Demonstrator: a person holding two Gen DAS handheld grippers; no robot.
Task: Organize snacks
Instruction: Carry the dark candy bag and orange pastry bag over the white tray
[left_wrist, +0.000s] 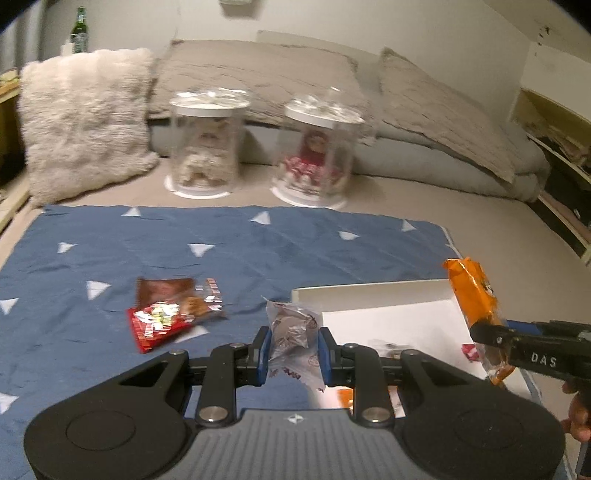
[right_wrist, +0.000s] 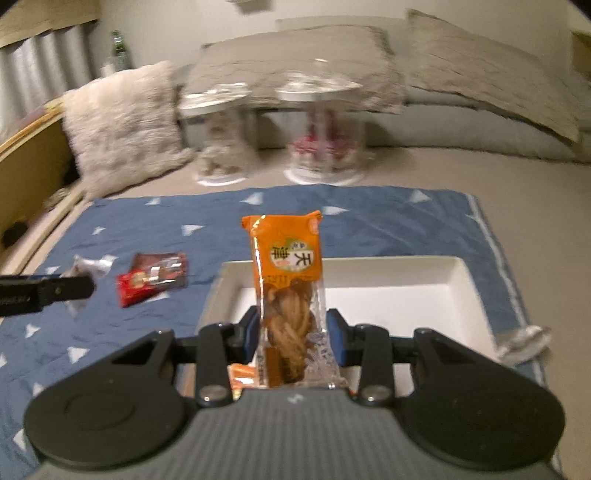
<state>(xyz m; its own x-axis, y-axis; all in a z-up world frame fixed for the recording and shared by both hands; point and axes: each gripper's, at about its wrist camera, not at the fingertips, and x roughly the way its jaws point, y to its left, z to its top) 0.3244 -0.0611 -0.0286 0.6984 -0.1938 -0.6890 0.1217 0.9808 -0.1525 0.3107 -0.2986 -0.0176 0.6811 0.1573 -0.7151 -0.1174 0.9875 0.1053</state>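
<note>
My left gripper (left_wrist: 293, 349) is shut on a crumpled silver snack wrapper (left_wrist: 291, 328), held above the blue cloth (left_wrist: 221, 243). My right gripper (right_wrist: 293, 334) is shut on an upright orange packet of twisted fried dough (right_wrist: 286, 273), over the white tray (right_wrist: 458, 273). The same orange packet (left_wrist: 472, 295) shows at the right of the left wrist view, above the tray (left_wrist: 369, 291). A red snack packet (left_wrist: 157, 325) and a brown one (left_wrist: 173, 291) lie on the cloth to the left. Two clear lidded jars, one with pale snacks (left_wrist: 205, 147) and one with red snacks (left_wrist: 314, 155), stand beyond the cloth.
A fluffy cushion (left_wrist: 85, 122) leans at the back left, flat grey pillows (left_wrist: 436, 107) along the back. A green bottle (left_wrist: 79, 31) stands far left. Another silver wrapper (right_wrist: 524, 341) lies right of the tray. A few small packets lie inside the tray, under the grippers.
</note>
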